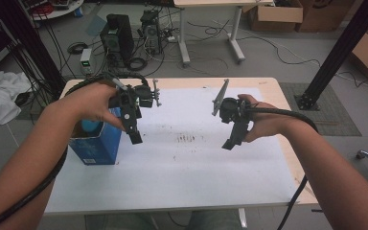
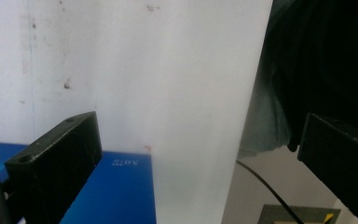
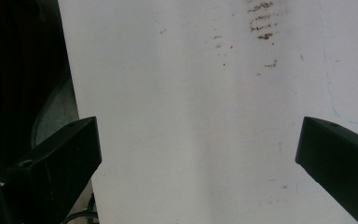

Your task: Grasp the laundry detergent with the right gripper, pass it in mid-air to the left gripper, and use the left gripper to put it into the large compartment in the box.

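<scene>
We are in a lab or workshop, not a home. Our table [image 1: 287,120] is a plain wooden top with a stained white sheet [image 1: 191,163] over it, on a bare grey floor [image 1: 278,62]. Behind it, two computer towers [image 1: 117,36] sit on the floor amid loose cables [image 1: 211,28], with a small box with a lit green display [image 1: 85,58] beside them. Black metal frame posts [image 1: 345,48] rise at both sides. Cardboard boxes [image 1: 275,14] are stacked at the far right, by a second desk [image 1: 211,4]. A white cloth [image 1: 0,96] lies heaped at the left.
</scene>
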`<state>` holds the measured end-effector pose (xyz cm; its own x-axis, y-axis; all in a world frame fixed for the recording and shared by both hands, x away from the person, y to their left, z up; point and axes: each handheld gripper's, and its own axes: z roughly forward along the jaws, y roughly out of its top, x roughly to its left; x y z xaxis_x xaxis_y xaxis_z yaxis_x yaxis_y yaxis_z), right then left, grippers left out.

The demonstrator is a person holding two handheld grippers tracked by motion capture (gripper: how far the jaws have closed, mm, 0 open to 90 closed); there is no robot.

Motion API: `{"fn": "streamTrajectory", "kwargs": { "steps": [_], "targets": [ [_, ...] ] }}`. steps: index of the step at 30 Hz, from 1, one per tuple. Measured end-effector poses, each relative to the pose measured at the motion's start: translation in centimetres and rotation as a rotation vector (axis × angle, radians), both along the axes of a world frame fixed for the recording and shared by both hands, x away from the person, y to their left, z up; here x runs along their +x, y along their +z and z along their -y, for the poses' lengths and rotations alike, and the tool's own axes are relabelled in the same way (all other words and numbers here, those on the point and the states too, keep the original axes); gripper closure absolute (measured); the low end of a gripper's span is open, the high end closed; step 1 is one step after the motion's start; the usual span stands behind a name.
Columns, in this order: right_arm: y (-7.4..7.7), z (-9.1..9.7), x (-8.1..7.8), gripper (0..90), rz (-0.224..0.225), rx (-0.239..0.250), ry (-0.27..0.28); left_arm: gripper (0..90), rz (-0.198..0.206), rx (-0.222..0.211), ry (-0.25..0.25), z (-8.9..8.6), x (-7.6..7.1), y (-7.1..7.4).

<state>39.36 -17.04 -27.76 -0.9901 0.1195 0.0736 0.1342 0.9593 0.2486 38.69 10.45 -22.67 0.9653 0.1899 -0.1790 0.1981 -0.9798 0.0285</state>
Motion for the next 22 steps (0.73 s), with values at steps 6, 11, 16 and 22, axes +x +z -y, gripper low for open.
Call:
{"fn": "streamTrajectory", "kwargs": {
  "steps": [6, 11, 16, 22],
  "targets": [
    [0.03, -0.21, -0.1, 0.0, 0.004, 0.001, 0.006, 0.1, 0.002, -0.003, -0.013, 0.22, -0.32, 0.23],
    [0.13, -0.02, -0.15, 0.0, 0.002, 0.006, 0.004, 0.1, 0.003, 0.001, -0.018, 0.37, -0.29, 0.34],
    [0.23, 0.24, -0.23, 0.0, 0.002, 0.008, 0.0, 0.1, 0.002, -0.003, -0.02, 0.52, -0.19, 0.34],
    [0.08, 0.4, -0.13, 0.0, 0.0, 0.006, -0.003, 0.1, -0.004, -0.004, -0.018, 0.73, -0.15, 0.25]
  ]
}}
